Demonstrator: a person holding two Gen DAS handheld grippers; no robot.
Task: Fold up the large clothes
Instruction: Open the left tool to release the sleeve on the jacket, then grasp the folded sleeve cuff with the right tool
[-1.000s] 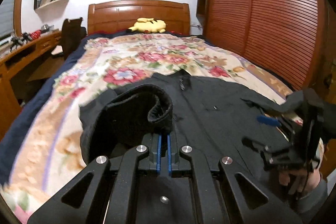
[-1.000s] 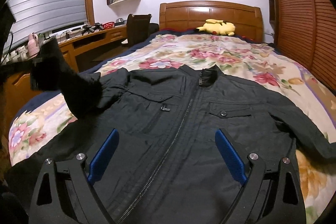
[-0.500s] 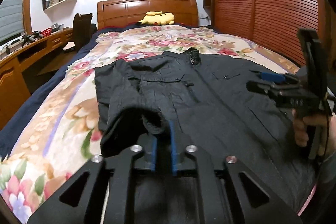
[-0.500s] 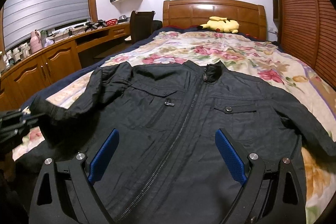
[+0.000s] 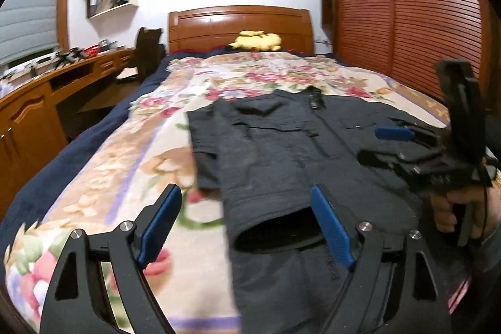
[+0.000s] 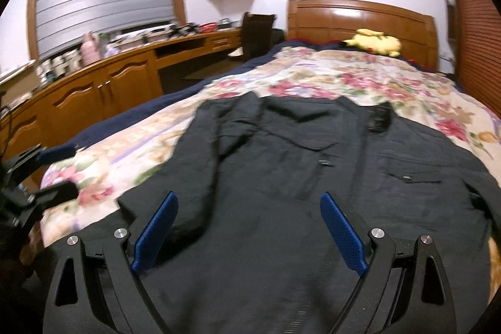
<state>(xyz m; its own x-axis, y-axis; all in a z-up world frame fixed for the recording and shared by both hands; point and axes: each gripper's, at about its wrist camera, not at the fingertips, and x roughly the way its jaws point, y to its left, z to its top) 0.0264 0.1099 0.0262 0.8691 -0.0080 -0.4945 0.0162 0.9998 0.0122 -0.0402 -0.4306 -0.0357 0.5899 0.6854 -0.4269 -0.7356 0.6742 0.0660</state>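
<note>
Jacket (image 5: 281, 158) flat on floral bedspread (image 5: 125, 165), long axis bottom to top, collar (image 5: 314, 97) toward headboard (image 5: 241, 27); left gripper (image 5: 247, 227) and right gripper (image 6: 249, 237) spread wide, holding nothing.

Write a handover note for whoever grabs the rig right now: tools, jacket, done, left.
Left tool: open, empty, hovering just above the folded-in sleeve's cuff.
Right tool: open, empty, over the jacket's lower front.
Black jacket: flat on the floral bedspread, front up, collar toward the headboard.
Done: the sleeve on the left tool's side is laid over the body.
Left: the other sleeve is not yet folded in; then fold the body.
</note>
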